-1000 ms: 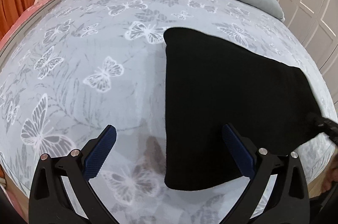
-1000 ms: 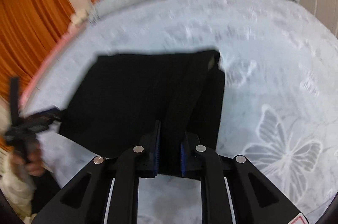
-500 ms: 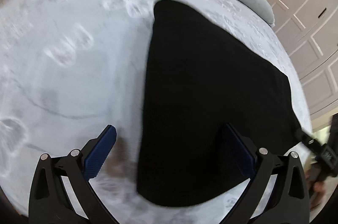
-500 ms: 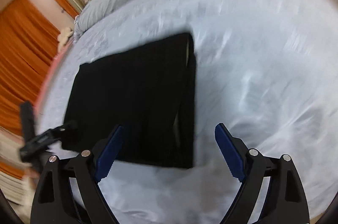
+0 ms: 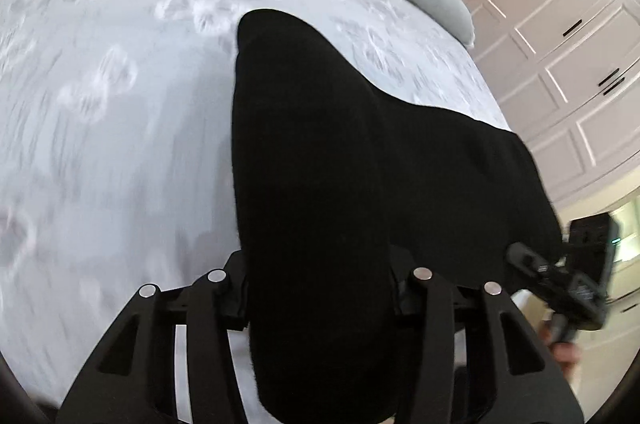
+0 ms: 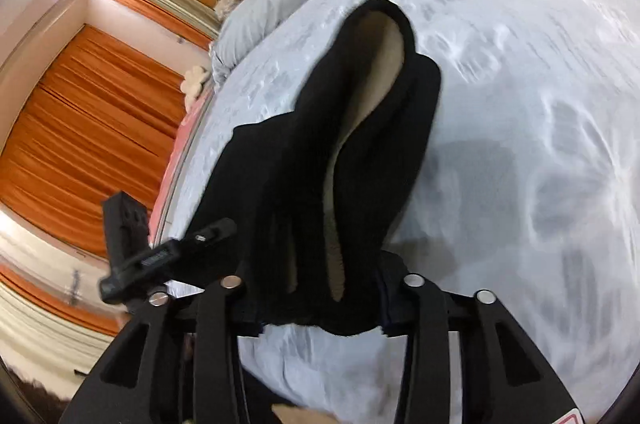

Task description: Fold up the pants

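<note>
The bed (image 5: 120, 128), spread with a pale grey sheet printed in white butterflies, carries the task's thing: a pair of black knit pants (image 5: 320, 164), already folded into a thick rectangle. A second ago that bundle lay flat on the sheet; now its near edge is bunched and lifting off the bed at both near corners, while the far part rests on the sheet.

A second ago the left gripper (image 5: 320, 298) stood wide over the near left corner. Now its jaws are closing with a thick roll of the black cloth between them, and the fabric fills the gap from side to side.

The right gripper (image 6: 316, 302) let go of the cloth and spread half a second back. Now it too is closing, with the right-hand corner gathered between its fingers, a pale lining (image 6: 376, 92) showing inside the raised fold.

With both near corners taken up together, my judgement is that another fold away from the person is being started.

Much is hard to read. The pads of both grippers are buried in black cloth, so how firmly they press cannot be seen. The sheet is smeared by motion in both views. The near hem is cut off behind the gripper frames, and the layers cannot be counted in the black.
</note>
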`<state>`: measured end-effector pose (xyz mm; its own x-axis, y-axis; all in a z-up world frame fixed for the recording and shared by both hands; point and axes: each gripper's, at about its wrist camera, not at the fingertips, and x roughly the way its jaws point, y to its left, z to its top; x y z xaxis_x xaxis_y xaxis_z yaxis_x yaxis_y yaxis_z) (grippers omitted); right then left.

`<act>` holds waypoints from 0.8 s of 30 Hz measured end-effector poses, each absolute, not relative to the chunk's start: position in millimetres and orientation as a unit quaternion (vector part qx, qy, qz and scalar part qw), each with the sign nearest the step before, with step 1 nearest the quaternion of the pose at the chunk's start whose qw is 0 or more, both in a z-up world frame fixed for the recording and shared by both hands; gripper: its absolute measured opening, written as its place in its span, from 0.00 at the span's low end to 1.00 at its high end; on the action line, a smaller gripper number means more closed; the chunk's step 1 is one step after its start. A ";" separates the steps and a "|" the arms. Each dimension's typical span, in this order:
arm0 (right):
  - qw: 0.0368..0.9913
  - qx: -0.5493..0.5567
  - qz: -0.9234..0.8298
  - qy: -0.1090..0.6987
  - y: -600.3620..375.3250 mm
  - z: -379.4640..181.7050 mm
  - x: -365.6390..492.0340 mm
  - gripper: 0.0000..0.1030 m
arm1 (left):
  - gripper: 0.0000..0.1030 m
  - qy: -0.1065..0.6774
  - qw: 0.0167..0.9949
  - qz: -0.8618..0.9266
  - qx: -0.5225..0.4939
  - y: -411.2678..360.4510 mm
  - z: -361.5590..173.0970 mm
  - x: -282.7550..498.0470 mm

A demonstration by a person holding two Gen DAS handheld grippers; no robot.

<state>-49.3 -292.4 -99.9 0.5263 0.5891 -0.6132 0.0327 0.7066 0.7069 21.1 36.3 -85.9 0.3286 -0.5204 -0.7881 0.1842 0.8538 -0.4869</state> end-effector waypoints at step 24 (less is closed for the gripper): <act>0.892 0.236 0.137 0.360 -240.1 -37.4 -49.3 0.35 | 0.29 0.436 0.876 -0.197 -0.063 14.7 -18.0 0.3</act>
<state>-49.3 -240.1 -37.4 0.7028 0.4143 -0.5782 -0.0739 0.8510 0.5200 0.3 14.7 -18.0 0.5418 -0.3998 -0.7394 0.2899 0.9145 -0.2821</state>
